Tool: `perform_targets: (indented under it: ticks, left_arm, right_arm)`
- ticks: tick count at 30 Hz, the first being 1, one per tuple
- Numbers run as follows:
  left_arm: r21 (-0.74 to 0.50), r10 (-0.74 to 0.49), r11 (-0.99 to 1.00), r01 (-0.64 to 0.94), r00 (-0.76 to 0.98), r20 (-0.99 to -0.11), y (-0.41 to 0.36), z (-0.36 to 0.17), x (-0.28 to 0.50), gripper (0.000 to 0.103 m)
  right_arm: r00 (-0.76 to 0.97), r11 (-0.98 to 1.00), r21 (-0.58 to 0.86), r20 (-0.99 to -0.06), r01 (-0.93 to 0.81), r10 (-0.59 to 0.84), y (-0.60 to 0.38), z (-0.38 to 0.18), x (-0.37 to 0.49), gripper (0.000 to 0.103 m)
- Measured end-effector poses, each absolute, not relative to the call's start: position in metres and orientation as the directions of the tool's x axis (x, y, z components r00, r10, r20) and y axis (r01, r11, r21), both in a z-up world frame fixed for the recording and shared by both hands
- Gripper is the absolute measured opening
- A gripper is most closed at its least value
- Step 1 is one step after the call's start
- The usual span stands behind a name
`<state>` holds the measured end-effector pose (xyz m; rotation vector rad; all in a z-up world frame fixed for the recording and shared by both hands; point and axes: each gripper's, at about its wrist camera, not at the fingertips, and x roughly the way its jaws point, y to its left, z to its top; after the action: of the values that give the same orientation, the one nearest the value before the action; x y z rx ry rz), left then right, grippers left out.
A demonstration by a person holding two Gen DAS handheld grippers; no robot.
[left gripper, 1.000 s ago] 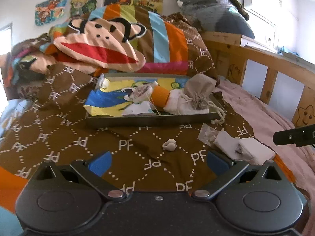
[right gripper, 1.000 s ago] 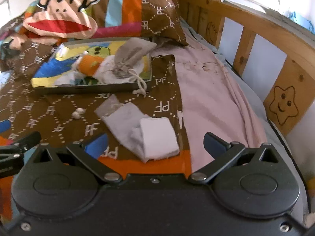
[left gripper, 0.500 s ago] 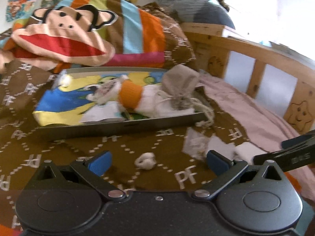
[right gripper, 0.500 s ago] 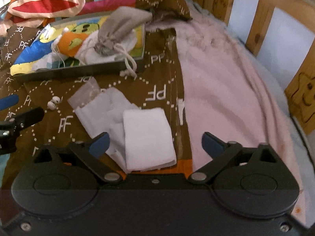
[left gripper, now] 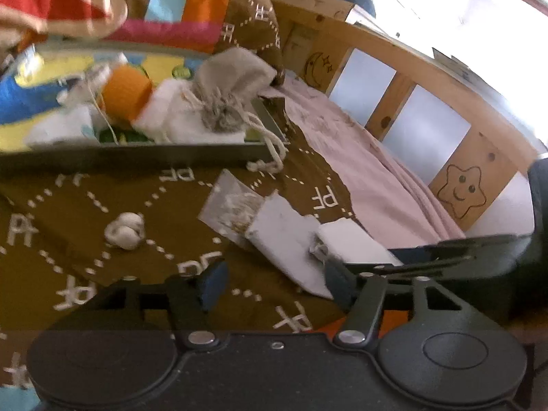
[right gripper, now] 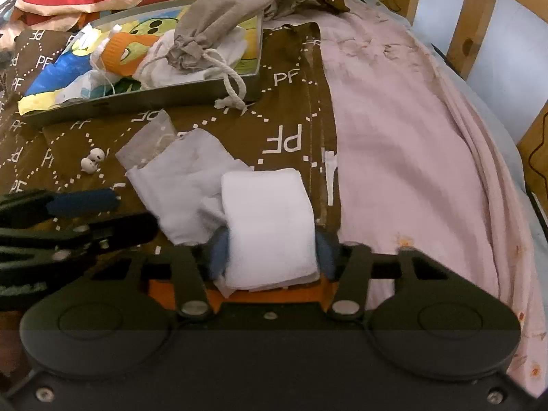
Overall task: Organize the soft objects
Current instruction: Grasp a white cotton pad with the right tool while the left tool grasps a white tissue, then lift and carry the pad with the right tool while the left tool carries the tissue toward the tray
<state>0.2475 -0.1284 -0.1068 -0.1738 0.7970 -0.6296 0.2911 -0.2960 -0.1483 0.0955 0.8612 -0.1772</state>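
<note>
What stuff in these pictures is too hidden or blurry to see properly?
- Small white lump on the brown blanket: blurred in the left wrist view, tiny in the right; no telling what it is.
- Clear packet: partly under the thin white cloth.
- Near end of the folded white towel: hidden by the right gripper.
- Tray: its left end is cut off by the left wrist view's edge and smeared.

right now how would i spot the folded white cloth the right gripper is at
Start at the grey tray on the brown patterned blanket. The folded white cloth lies nearer than it, between the right gripper pads. It is thick and bright white; the wrinkled pouch beside it is flat.
</note>
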Motion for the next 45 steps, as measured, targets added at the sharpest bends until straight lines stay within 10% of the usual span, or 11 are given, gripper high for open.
perform_targets:
  ticks: [6, 15, 45]
  left_arm:
    - [-0.427, -0.594, 0.804, 0.415, 0.508, -0.624, -0.142, -0.112, 0.259, 0.050]
    - [-0.444, -0.540, 0.842, 0.307, 0.508, -0.671, -0.147, -0.120, 0.261, 0.002]
    - [-0.385, -0.399, 0.910, 0.154, 0.576, -0.713, -0.102, -0.113, 0.247, 0.009]
  right_arm:
    - [0.649, 0.980, 0.036, -0.754, 0.197, -0.103, -0.298, -0.143, 0.286, 0.015]
    - [0.661, 0.972, 0.088, -0.746, 0.216, -0.079, -0.304, -0.140, 0.279, 0.014]
    - [0.620, 0.980, -0.054, -0.768, 0.190, -0.163, -0.274, -0.149, 0.287, 0.015]
